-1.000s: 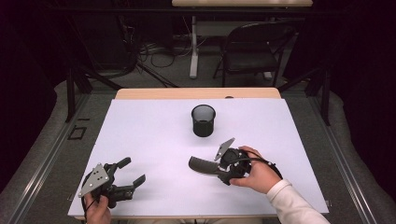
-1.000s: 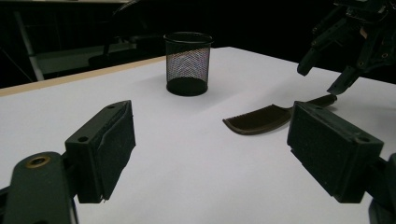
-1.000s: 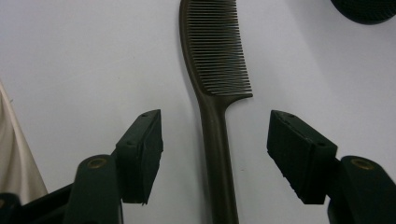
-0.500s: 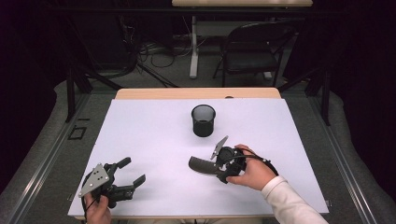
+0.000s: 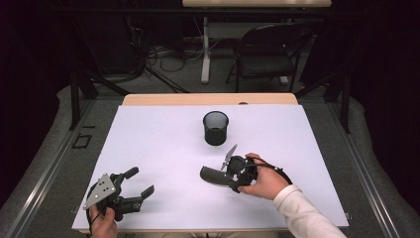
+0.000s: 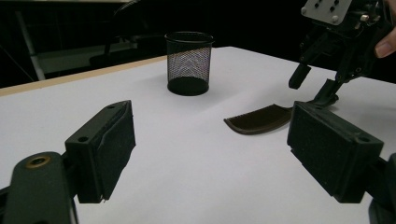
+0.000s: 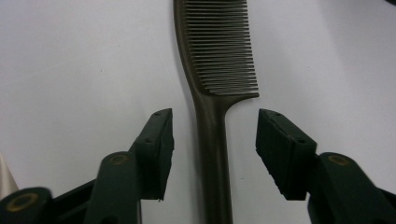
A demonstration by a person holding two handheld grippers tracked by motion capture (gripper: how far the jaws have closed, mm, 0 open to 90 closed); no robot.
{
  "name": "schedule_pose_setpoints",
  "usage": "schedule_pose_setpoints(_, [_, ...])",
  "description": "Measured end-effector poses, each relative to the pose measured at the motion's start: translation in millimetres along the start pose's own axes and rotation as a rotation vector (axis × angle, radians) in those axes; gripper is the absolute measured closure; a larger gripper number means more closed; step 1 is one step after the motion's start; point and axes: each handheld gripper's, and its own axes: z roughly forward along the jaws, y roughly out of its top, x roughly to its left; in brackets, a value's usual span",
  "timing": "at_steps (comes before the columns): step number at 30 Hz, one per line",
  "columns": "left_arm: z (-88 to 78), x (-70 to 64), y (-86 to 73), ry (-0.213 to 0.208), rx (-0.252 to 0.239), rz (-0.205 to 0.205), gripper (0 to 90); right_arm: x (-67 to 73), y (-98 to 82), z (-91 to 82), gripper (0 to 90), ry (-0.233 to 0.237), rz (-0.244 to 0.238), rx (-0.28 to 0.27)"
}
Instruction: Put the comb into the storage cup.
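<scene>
Right gripper (image 7: pixel 212 154) straddles the comb (image 7: pixel 215 84) handle, comb flat on the white table (image 5: pixel 158 144) near the mesh cup (image 5: pixel 216 128), jaws just closing but pads not touching yet; left gripper (image 5: pixel 138 182) open, empty, parked aside.

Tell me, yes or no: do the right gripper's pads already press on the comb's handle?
No: in the right gripper view the comb lies between the right gripper pads, with white table showing on both sides of its handle.
</scene>
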Motion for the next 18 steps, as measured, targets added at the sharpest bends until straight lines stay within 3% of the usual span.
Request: schedule_pose_setpoints(18, [0.0,0.4,-0.2,0.003,0.003,-0.002,15.2,-1.8,-0.5,15.1,62.8,0.011,-0.019,0.104])
